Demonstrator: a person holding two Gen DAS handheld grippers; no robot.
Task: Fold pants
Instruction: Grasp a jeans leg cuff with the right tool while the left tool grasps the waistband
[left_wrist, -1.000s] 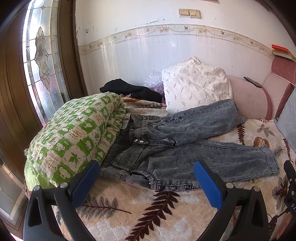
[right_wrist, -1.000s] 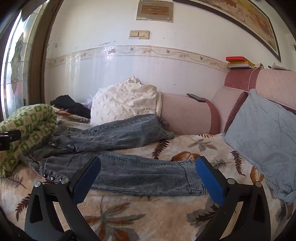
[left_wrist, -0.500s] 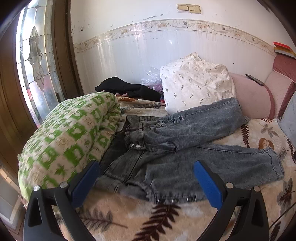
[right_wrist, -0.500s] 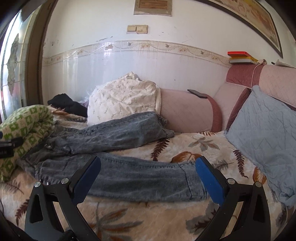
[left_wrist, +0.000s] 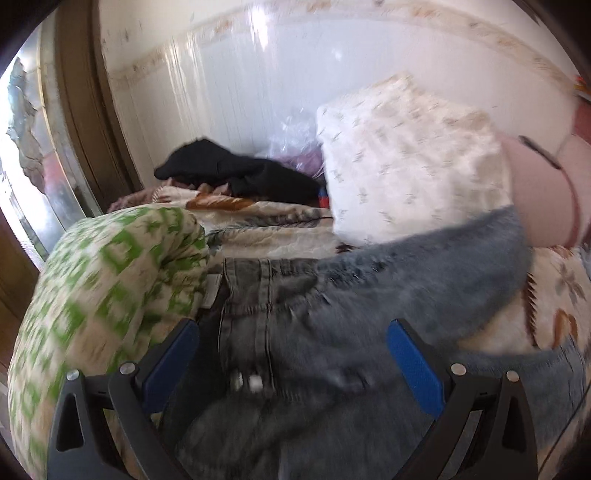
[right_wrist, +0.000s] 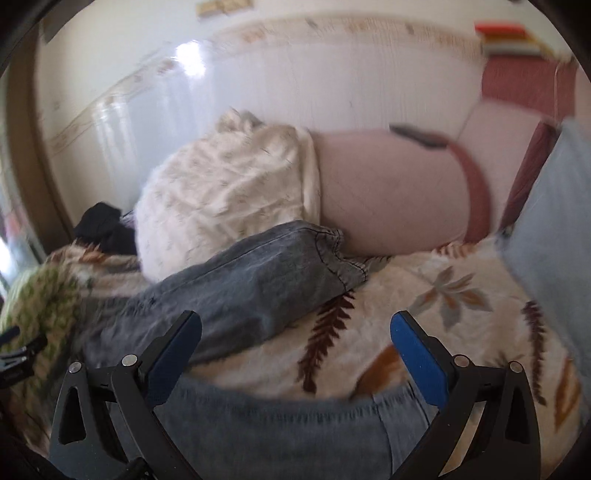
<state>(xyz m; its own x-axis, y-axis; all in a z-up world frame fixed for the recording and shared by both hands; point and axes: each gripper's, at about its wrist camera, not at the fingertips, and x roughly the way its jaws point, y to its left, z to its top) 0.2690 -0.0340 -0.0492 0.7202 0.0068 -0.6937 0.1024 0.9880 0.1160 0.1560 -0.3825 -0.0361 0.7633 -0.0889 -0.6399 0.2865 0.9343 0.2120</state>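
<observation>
Both grippers, left (left_wrist: 291, 363) and right (right_wrist: 295, 354), gape wide and empty over the jeans (left_wrist: 332, 332); quilt (left_wrist: 103, 288) at nine o'clock could snag the waistband grab.

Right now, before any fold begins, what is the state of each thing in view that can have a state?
Jeans: unfolded, spread on the bed, legs apart.
Left gripper: fingers open over the waistband, holding nothing.
Right gripper: fingers open over the legs, holding nothing.
Green quilt: rolled up beside the jeans.
Black garment: crumpled near the wall.
</observation>
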